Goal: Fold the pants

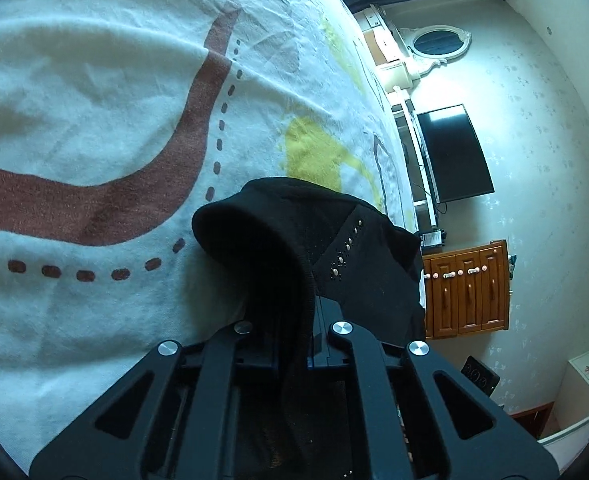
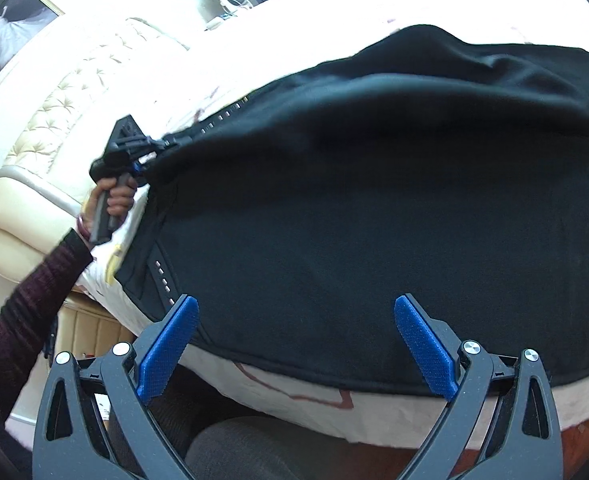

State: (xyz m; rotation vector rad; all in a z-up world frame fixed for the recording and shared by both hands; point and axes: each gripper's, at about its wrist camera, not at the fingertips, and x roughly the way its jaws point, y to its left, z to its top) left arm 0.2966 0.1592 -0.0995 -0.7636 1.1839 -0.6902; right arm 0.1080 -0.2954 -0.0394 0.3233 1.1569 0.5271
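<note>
Black pants (image 2: 354,220) with small metal studs lie spread on the bed; part is lifted and folded over at the top. My left gripper (image 1: 314,320) is shut on an edge of the pants (image 1: 294,240), which drapes over its fingers and hides the tips. It also shows in the right wrist view (image 2: 162,146), pulling the studded edge up at the left. My right gripper (image 2: 294,340) is open and empty, its blue pads (image 2: 170,344) just above the near hem of the pants.
The bed cover (image 1: 94,120) is white with brown and yellow patterns. A cream headboard (image 2: 54,120) stands at the left. A TV (image 1: 454,152), wooden cabinet (image 1: 466,292) and mirror (image 1: 434,44) stand beyond the bed. The bed's near edge (image 2: 334,420) lies under my right gripper.
</note>
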